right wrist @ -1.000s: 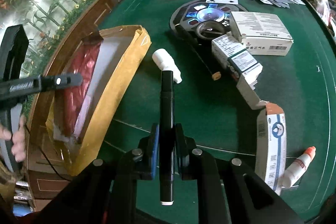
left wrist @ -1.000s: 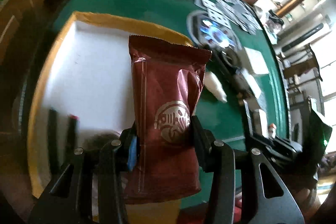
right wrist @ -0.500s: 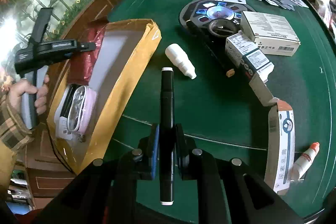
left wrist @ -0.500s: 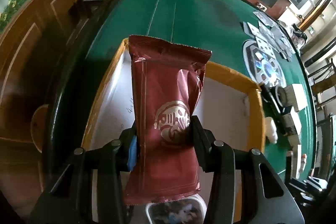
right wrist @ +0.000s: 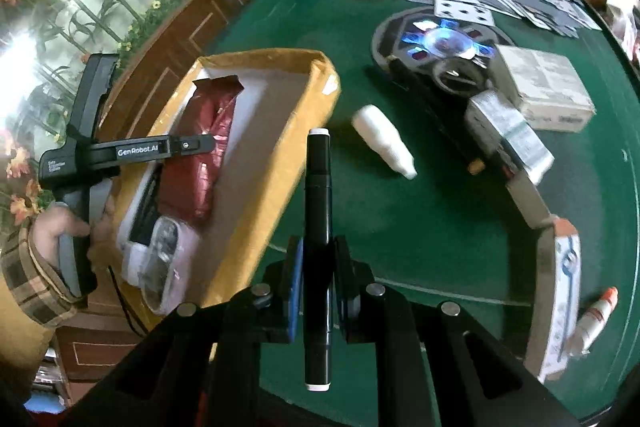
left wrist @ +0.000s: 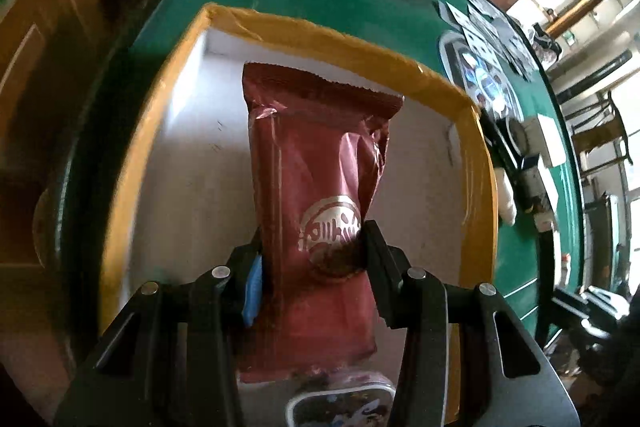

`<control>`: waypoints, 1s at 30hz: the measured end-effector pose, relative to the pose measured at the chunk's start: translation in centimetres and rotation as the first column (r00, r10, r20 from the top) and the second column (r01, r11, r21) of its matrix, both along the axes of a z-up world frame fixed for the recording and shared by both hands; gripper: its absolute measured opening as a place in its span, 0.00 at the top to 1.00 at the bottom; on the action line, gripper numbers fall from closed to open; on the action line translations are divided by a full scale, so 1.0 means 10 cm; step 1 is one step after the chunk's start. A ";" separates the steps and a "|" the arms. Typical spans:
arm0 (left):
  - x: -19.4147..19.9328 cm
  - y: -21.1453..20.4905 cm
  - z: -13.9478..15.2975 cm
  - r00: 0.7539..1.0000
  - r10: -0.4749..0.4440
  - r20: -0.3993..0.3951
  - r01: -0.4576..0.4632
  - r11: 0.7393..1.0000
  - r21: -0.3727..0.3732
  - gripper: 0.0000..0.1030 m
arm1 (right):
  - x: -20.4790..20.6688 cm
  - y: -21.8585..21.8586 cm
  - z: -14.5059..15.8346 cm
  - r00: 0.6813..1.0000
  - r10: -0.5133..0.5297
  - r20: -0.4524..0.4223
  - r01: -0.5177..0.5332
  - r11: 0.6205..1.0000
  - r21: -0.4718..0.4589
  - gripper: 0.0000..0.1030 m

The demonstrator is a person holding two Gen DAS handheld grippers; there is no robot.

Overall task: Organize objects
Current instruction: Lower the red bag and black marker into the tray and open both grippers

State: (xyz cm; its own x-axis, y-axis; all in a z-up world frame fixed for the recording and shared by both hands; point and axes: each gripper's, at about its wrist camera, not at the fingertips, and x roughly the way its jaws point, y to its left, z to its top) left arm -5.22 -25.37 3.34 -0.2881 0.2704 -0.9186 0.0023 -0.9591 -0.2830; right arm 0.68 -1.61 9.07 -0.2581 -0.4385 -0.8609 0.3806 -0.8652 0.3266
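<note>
Your left gripper (left wrist: 312, 247) is pinching the red bag (left wrist: 320, 163) over the box (left wrist: 328, 35). Your right gripper (right wrist: 318, 263) is pinching the pen (right wrist: 318, 211) above the tabletop (right wrist: 400, 219). Try lowering the bag flat beside the case (right wrist: 164, 255) before letting go.

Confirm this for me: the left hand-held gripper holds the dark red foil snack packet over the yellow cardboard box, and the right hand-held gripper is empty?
Not quite. The right hand-held gripper is shut on a black marker pen, as the right wrist view shows. The rest stands: the left hand-held gripper holds the dark red foil snack packet over the yellow cardboard box.
</note>
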 end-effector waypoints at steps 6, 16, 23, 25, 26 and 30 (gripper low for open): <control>-0.26 -0.12 0.11 0.999 -0.032 0.022 0.031 0.999 0.023 0.64 | -0.11 -0.40 0.09 1.000 0.020 0.008 -0.019 0.997 -0.078 0.88; -0.32 -0.13 0.07 0.994 -0.102 0.027 0.103 0.995 -0.020 0.64 | -0.33 -0.99 -0.06 0.998 0.017 0.058 -0.011 0.996 -0.094 0.88; -0.30 -0.16 0.00 0.995 -0.096 0.030 0.096 0.995 0.006 0.64 | -0.60 -1.18 -0.40 0.988 -0.067 0.139 0.072 0.997 -0.029 0.88; -0.30 -0.13 0.00 0.995 -0.096 0.028 0.096 0.995 0.004 0.64 | -0.65 -1.20 -0.49 0.984 -0.086 0.155 0.089 0.996 -0.011 0.88; -0.30 -0.12 0.00 0.995 -0.097 0.028 0.097 0.995 0.003 0.64 | -0.66 -1.22 -0.52 0.984 -0.086 0.157 0.088 0.996 -0.006 0.87; -0.29 -0.10 0.02 0.995 -0.093 0.027 0.094 0.996 -0.007 0.64 | -0.64 -1.27 -0.48 0.991 -0.066 0.116 0.067 0.998 -0.002 0.85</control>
State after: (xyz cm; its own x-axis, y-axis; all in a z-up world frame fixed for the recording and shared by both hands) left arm -8.07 -26.39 3.53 -0.2373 0.2871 -0.9281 -0.0801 -0.9579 -0.2758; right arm -5.77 -14.28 4.32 -0.1850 -0.4291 -0.8841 0.2817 -0.8850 0.3706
